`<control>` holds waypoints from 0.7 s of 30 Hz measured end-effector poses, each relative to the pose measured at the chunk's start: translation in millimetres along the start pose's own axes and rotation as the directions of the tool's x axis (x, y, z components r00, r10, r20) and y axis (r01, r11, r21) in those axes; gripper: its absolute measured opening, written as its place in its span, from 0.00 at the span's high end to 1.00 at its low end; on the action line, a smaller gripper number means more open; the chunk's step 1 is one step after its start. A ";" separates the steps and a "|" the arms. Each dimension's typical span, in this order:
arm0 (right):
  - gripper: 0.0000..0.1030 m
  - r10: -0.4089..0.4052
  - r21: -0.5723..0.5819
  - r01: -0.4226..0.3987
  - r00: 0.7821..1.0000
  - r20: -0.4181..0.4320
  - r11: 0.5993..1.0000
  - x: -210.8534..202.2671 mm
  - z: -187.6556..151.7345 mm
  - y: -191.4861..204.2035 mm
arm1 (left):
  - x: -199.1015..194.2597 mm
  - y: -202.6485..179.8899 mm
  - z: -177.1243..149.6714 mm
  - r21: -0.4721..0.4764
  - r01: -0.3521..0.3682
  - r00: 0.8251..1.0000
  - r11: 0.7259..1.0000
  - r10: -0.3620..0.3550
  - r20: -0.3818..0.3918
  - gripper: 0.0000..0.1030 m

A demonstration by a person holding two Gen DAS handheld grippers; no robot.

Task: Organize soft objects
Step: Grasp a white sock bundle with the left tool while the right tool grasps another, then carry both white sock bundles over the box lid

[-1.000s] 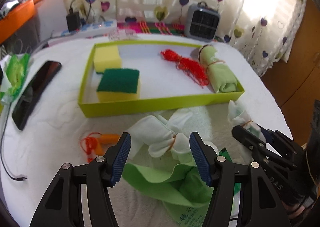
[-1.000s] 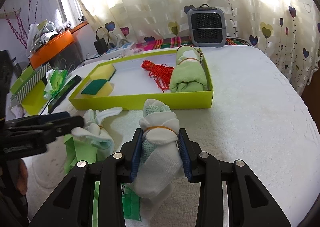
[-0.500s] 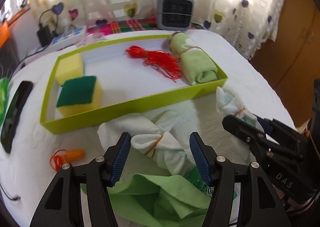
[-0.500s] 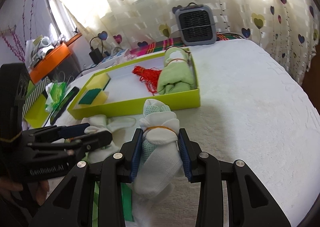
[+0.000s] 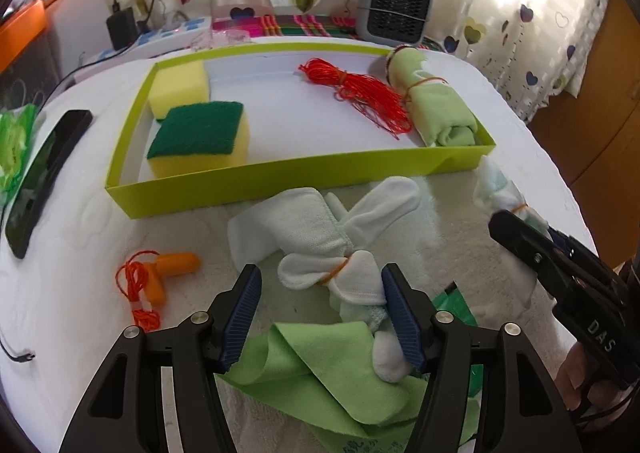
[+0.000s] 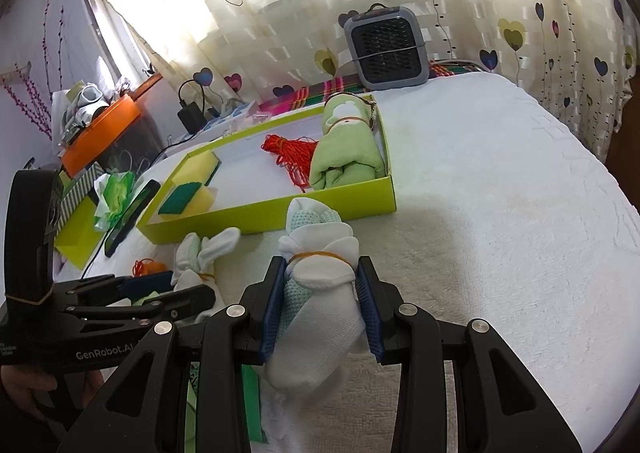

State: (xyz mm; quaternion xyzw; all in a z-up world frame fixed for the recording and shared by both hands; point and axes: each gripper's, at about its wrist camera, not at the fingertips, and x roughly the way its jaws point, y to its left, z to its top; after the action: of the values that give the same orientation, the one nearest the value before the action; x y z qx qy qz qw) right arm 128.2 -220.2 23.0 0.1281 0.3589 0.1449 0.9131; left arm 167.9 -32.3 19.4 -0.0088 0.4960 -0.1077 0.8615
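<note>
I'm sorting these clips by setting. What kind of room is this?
Probably a room in a home, perhaps a bedroom. A heart-print curtain hangs behind a surface covered with a white quilted cloth, a small grey fan-like appliance stands at the back, and a charger is plugged in nearby.

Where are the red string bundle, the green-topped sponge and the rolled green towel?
red string bundle (image 5: 362, 91), left wrist view, middle of the strands.
green-topped sponge (image 5: 198, 131), left wrist view, green scouring top.
rolled green towel (image 6: 347, 151), right wrist view, middle of the roll.

Bare bedspread (image 6: 500, 221) right of tray (image 6: 348, 209), heater (image 6: 386, 49) behind
</note>
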 end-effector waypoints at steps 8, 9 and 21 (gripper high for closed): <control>0.64 0.004 -0.002 -0.004 1.000 -0.006 1.000 0.5 0.0 -0.1 | 6.9 -1.9 4.9 -0.036 -0.006 1.000 0.999 0.006 0.023 0.40; 0.64 0.004 -0.002 -0.005 1.000 -0.006 1.000 0.5 0.0 -0.1 | 7.3 -2.7 5.0 -0.036 -0.002 1.000 0.999 0.003 0.030 0.42; 0.64 0.007 -0.002 -0.007 1.000 -0.009 1.000 1.7 0.1 -0.3 | 4.4 -5.7 1.2 -0.021 0.014 0.998 1.000 -0.013 0.068 0.61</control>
State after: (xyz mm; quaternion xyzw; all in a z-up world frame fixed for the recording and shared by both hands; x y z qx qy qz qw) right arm 129.5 -219.8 21.9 0.1279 0.3624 0.1491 0.9111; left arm 170.1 -38.8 16.9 -0.0252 0.4676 -0.1078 0.8770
